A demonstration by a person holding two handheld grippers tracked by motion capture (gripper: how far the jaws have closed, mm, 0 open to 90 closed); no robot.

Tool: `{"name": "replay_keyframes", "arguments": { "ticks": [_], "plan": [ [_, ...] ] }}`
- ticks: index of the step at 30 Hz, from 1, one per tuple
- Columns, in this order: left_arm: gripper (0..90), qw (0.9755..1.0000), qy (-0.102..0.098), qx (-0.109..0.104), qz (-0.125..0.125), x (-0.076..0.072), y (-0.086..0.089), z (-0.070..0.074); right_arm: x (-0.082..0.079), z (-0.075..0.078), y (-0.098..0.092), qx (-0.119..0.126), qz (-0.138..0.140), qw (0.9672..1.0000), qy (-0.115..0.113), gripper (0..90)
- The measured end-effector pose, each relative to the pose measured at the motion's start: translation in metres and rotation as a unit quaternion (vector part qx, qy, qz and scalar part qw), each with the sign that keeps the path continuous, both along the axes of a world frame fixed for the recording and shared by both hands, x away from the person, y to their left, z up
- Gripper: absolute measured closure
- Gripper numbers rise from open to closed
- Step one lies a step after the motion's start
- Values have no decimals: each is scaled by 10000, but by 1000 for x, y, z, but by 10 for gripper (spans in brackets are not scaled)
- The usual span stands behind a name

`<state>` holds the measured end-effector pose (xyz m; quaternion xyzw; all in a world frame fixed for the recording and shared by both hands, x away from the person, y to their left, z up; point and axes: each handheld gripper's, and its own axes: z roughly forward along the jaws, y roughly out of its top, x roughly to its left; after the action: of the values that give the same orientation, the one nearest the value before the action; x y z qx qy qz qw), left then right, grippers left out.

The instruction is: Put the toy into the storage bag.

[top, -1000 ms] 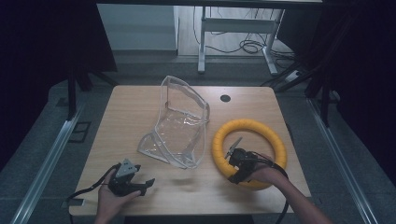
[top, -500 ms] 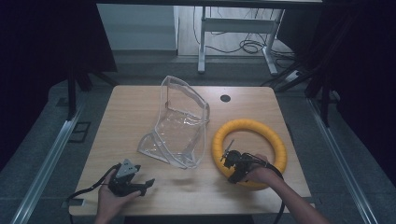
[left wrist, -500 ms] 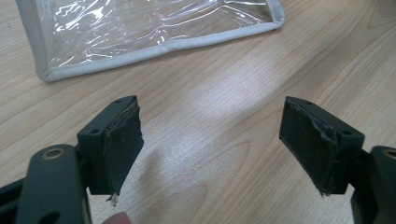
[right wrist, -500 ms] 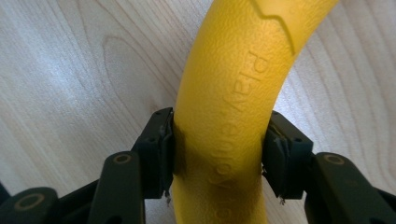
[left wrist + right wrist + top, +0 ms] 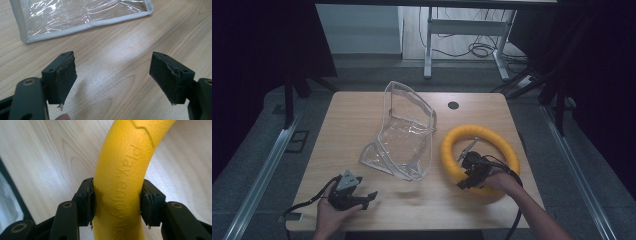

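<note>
At the near left of the tabletop, the left tool rests low in the person's hand, its jaws spread wide with nothing between them; in the left gripper view only bare wood lies between the pads, with the edge of the clear plastic bag beyond. It has not moved over the last second. The bag stands open mid-table, mouth toward the right. Just beside it lies the yellow foam ring. The right tool has shifted within the last second from the ring's inner side onto its near-left arc, and its jaws now press both flanks of the ring, the foam slightly squeezed. That looks like a firm grasp, so lifting the ring toward the bag seems the likely next step.
</note>
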<state>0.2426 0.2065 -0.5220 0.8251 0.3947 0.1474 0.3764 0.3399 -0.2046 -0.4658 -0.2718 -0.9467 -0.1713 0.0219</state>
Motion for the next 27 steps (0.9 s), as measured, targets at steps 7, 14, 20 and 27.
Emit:
{"name": "replay_keyframes", "arguments": {
  "ticks": [7,14,20,27],
  "plan": [
    [213,10000,-13,-1,13,0,0,0,0,15,-11,360,-108,9991,-176,516],
    [214,10000,-26,8,21,0,0,0,3,31,-20,722,-197,9968,-288,516],
    [213,10000,-52,9,29,0,1,1,5,50,-29,1108,-351,9922,-458,517],
    [214,10000,-56,19,29,0,1,1,7,66,-43,1524,-534,9840,-750,518]
  ]
}}
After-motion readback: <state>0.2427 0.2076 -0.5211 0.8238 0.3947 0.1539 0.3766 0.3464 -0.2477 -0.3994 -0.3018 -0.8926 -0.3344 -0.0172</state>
